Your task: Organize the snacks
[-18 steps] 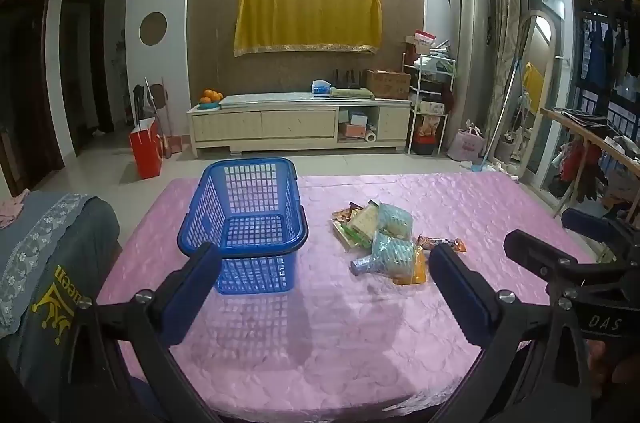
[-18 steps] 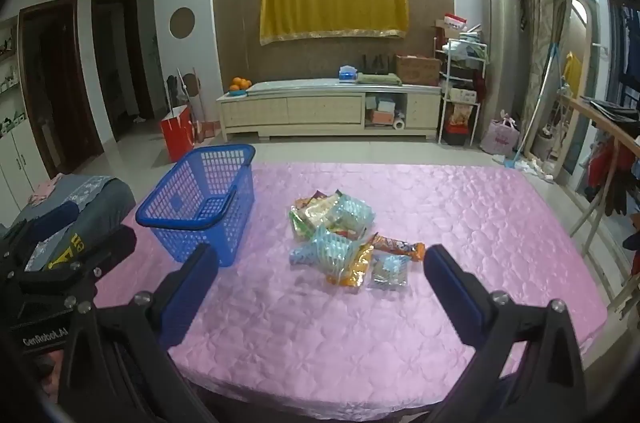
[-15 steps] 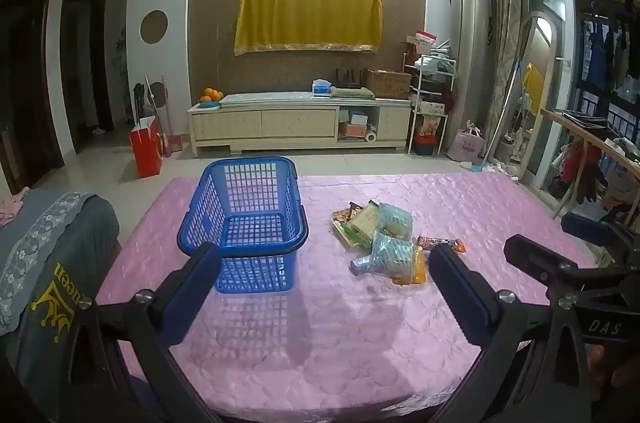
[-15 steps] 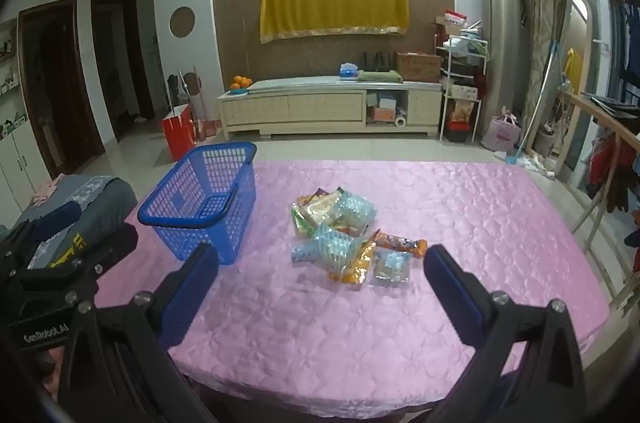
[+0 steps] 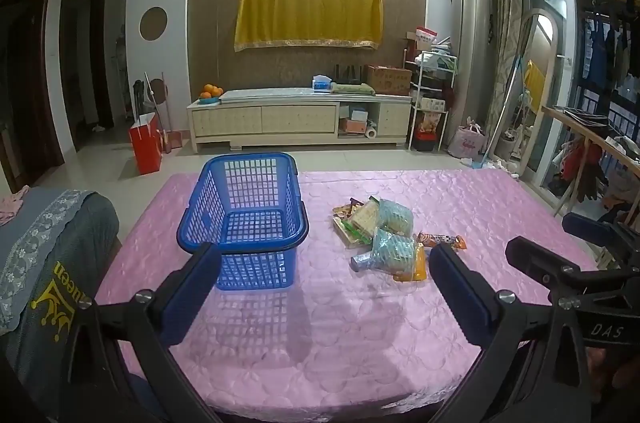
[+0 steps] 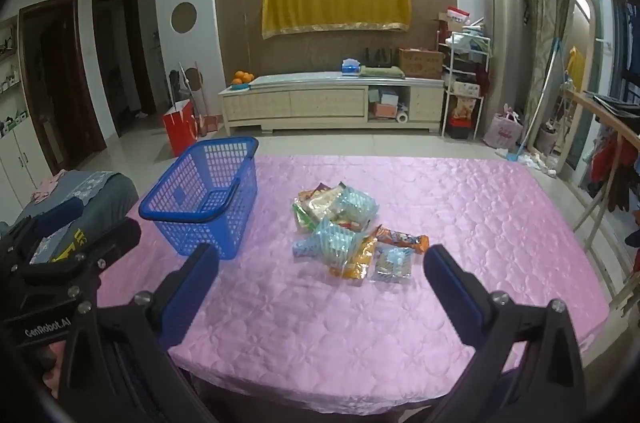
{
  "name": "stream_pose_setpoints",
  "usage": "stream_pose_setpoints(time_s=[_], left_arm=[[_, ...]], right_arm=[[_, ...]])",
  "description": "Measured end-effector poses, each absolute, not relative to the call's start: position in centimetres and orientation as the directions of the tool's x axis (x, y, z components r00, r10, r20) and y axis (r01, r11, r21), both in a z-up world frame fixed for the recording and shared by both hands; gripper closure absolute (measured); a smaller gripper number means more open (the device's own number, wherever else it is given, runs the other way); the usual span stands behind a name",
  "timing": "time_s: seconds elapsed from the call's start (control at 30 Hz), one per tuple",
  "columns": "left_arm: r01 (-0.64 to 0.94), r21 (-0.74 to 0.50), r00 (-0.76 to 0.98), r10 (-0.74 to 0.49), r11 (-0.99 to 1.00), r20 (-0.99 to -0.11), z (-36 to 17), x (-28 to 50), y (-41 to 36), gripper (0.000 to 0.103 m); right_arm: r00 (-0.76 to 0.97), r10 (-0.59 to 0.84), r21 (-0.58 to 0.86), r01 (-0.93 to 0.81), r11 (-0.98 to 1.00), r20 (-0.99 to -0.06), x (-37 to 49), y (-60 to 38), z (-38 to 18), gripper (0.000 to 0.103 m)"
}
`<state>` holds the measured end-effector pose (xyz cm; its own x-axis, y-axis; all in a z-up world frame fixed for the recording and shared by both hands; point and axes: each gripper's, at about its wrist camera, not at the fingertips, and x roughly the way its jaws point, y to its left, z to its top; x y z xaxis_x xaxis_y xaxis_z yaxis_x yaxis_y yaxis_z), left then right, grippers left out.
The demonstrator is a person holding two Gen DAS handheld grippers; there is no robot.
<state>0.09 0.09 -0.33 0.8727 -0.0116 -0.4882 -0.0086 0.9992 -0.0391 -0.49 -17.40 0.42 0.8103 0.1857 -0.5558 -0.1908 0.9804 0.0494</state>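
An empty blue mesh basket (image 5: pixel 244 219) stands on the pink table (image 5: pixel 320 323), left of centre; it also shows in the right wrist view (image 6: pixel 208 199). A pile of snack packets (image 5: pixel 380 235) lies to its right, also in the right wrist view (image 6: pixel 344 231), with an orange bar (image 6: pixel 402 239) and a pale blue packet (image 6: pixel 394 263) at its right edge. My left gripper (image 5: pixel 324 259) is open and empty, near the table's front, in front of the basket. My right gripper (image 6: pixel 320 255) is open and empty, in front of the pile.
A grey cloth-covered chair (image 5: pixel 44 255) stands at the table's left edge. The right gripper's body (image 5: pixel 580 283) shows at the right of the left wrist view. A wooden rack (image 6: pixel 608 159) stands right of the table. A TV cabinet (image 5: pixel 300 119) lines the far wall.
Both grippers have shifted only slightly; the view is almost the same. Nothing on the table has moved.
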Motion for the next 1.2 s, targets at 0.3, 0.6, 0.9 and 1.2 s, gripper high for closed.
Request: stream_pose_setpoints(time_s=[0.3, 0.6, 0.9, 1.2], left_arm=[[-0.007, -0.041, 0.870, -0.014, 0.999, -0.492, -0.53, 0.03, 0.07, 0.000], [-0.006, -0.041, 0.869, -0.015, 0.999, -0.494, -0.55, 0.04, 0.05, 0.000], [-0.007, -0.041, 0.866, -0.014, 0.999, -0.499, -0.46, 0.00, 0.05, 0.000], [-0.005, -0.041, 0.866, -0.016, 0.999, -0.500, -0.54, -0.10, 0.03, 0.000]], right_arm=[[0.808, 0.187, 0.049, -0.193, 0.980, -0.559, -0.47, -17.34, 0.24, 0.000], [0.808, 0.187, 0.048, -0.194, 0.980, -0.559, -0.47, -17.34, 0.35, 0.000], [0.808, 0.188, 0.047, -0.195, 0.980, -0.559, -0.44, -17.32, 0.42, 0.000], [0.805, 0.190, 0.051, -0.196, 0.979, -0.563, -0.51, -17.30, 0.45, 0.000]])
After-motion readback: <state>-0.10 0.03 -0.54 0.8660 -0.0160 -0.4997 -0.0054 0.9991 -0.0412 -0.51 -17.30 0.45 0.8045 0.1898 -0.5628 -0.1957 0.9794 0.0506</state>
